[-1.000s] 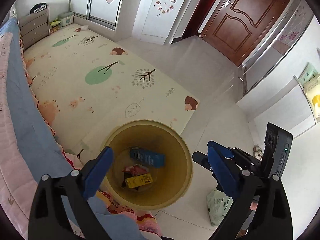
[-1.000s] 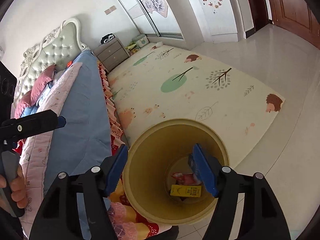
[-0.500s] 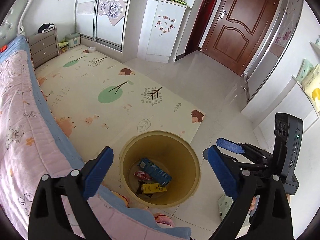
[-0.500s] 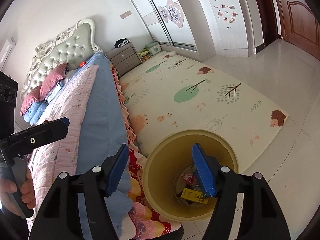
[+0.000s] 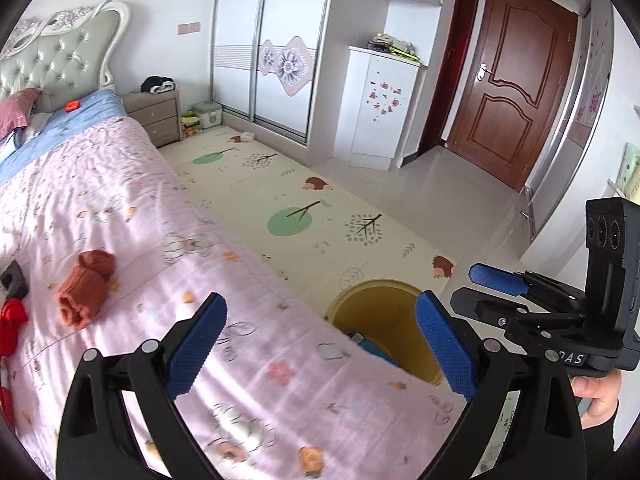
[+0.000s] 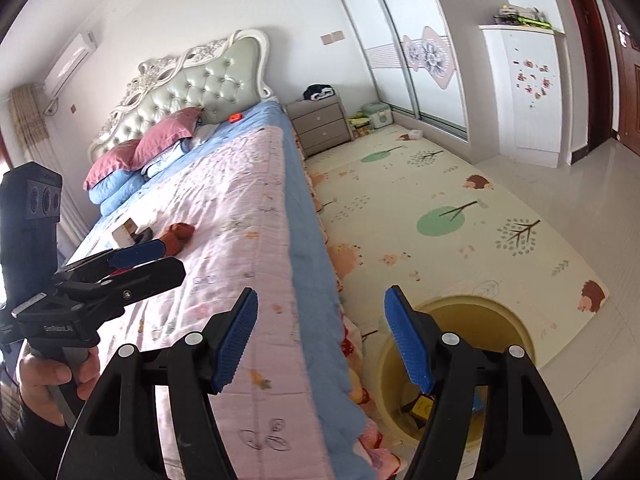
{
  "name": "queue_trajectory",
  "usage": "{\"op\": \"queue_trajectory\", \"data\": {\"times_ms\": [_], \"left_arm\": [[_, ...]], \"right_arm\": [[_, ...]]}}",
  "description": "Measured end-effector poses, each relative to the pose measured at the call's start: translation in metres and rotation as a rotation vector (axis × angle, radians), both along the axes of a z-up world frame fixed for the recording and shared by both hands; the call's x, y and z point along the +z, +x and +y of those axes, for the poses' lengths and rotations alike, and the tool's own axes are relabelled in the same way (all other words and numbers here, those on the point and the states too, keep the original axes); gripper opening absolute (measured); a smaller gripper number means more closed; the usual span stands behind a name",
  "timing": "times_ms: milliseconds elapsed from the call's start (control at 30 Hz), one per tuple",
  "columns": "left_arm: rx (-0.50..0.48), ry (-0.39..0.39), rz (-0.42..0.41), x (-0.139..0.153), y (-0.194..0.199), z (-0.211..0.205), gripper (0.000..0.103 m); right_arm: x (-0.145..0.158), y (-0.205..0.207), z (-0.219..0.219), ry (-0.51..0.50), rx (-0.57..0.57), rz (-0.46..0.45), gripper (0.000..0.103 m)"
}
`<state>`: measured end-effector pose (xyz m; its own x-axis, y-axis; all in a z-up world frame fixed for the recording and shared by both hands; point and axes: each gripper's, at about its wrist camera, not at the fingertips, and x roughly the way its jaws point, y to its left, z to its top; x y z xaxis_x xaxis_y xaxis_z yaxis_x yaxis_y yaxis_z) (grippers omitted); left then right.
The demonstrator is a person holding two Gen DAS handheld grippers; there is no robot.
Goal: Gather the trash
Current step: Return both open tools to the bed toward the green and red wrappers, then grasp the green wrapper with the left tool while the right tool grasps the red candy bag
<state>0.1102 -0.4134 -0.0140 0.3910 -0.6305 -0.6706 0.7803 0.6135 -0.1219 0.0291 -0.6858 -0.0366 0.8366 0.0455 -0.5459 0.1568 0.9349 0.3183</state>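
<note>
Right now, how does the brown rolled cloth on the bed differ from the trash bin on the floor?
The brown rolled cloth is soft and lies on its side on the pink quilt; the trash bin is a rigid yellow container standing upright on the floor beside the bed. The cloth holds nothing; the bin already holds several packages. No gripper touches either.

Bedroom tally: one bed, one bin, two grippers

One yellow bin [image 6: 456, 364] stands on the floor at the bed's [image 5: 120, 208] foot corner, with at least two pieces of trash inside: a blue carton [image 5: 370, 346] and a yellow box [image 6: 423, 406]. One rust-brown rolled cloth [image 5: 86, 284] lies on the quilt. Two pink pillows [image 6: 140, 156] sit at the headboard edge. One nightstand [image 6: 322, 124], one brown door [image 5: 516, 96], one play mat [image 6: 440, 216].
</note>
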Motion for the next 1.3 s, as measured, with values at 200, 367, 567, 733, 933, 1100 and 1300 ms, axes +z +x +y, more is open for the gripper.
{"op": "queue_trajectory", "data": {"times_ms": [200,367,567,733,933,1100,1300], "left_arm": [[0.151,0.0,-0.047,0.008,0.025,0.09,0.095],[0.301,-0.005,-0.061,0.014,0.049,0.174,0.096],[0.475,-0.008,-0.081,0.016,0.076,0.272,0.097],[0.619,-0.012,-0.092,0.015,0.097,0.345,0.098],[0.713,-0.022,-0.049,0.001,0.124,0.403,0.098],[0.718,-0.026,-0.01,-0.017,0.139,0.419,0.098],[0.717,-0.035,0.028,-0.031,0.158,0.424,0.098]], "right_arm": [[0.011,0.044,0.081,-0.029,0.163,-0.017,0.065],[0.01,0.083,0.151,-0.035,0.295,-0.005,0.065],[0.006,0.117,0.236,-0.036,0.425,0.011,0.065],[0.001,0.143,0.296,-0.037,0.512,0.033,0.065],[-0.01,0.178,0.35,-0.034,0.567,0.081,0.065],[-0.017,0.207,0.382,-0.058,0.562,0.135,0.065],[-0.036,0.24,0.397,-0.084,0.505,0.227,0.064]]}}
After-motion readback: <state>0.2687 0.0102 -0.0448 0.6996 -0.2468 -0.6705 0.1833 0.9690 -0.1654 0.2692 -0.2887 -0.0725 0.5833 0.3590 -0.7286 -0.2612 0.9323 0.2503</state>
